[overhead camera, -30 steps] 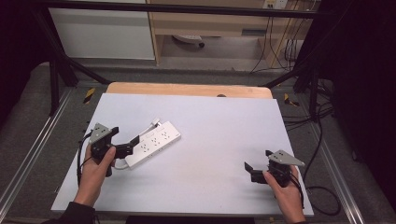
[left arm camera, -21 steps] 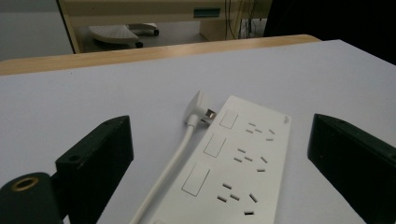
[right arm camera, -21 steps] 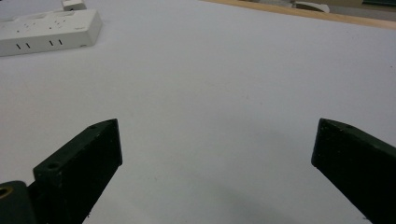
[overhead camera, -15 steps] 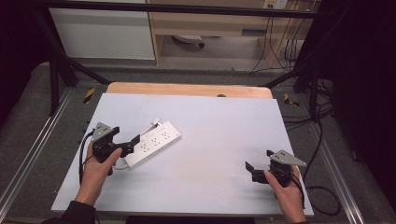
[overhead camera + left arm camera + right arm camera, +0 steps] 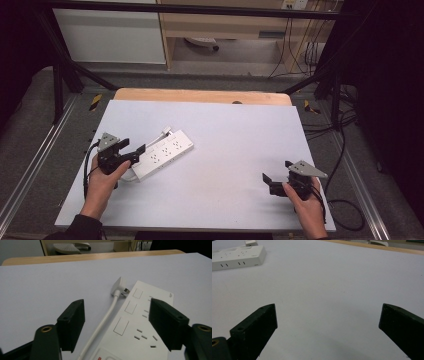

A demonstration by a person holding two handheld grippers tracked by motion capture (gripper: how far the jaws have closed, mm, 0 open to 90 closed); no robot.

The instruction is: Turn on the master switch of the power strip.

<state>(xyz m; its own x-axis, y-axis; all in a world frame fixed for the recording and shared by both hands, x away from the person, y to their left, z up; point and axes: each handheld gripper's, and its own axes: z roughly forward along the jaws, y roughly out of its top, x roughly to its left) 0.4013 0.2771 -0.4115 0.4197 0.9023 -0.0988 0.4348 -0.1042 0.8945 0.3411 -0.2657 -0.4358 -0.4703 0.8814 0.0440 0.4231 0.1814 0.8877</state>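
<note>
A white power strip (image 5: pixel 162 154) lies slantwise on the left part of the white table (image 5: pixel 235 135). Its white cord (image 5: pixel 105 322) runs along its side to a white plug (image 5: pixel 119 285) lying by its far end. My left gripper (image 5: pixel 134 153) is open at the strip's near end. In the left gripper view the jaws straddle the strip (image 5: pixel 140 325) and the cord, one jaw on each side. My right gripper (image 5: pixel 272 178) stands open low over the bare table at the front right, nothing between its jaws. The strip (image 5: pixel 237 256) lies far off at the upper left of the right gripper view.
A wooden edge (image 5: pixel 200 95) borders the table's far side. Beyond it stand a white cabinet (image 5: pixel 110 35) and a shelf with cables. Black frame bars (image 5: pixel 65 65) flank the table, and a black cable (image 5: pixel 345 210) trails off the right side.
My left gripper has moved forward to the strip's near end, so its jaws now straddle it. The right gripper has stayed put.
</note>
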